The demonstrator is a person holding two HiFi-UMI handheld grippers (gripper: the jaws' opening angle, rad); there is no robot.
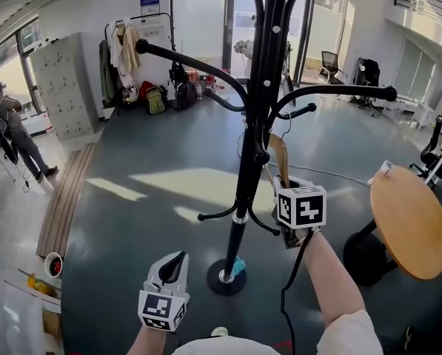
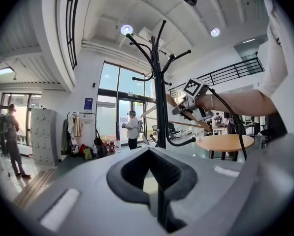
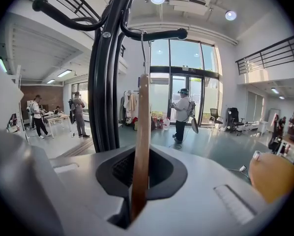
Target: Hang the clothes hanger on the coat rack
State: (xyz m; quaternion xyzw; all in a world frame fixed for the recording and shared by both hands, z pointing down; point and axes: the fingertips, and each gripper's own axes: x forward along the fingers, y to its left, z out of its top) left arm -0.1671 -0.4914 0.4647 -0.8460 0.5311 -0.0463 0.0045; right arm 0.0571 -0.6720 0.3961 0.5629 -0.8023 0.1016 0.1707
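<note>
The black coat rack stands in front of me, with curved arms spreading from its pole. My right gripper is raised beside the pole and shut on a wooden clothes hanger. In the right gripper view the hanger runs up from between the jaws. Its metal hook reaches a knobbed rack arm; I cannot tell if it rests on it. My left gripper hangs low at the left, shut and holding nothing. The left gripper view shows the rack and the right gripper with the hanger.
A round wooden table stands close at the right. The rack's round base sits on the dark floor. A person walks at the far left. Grey lockers and a garment rail line the back.
</note>
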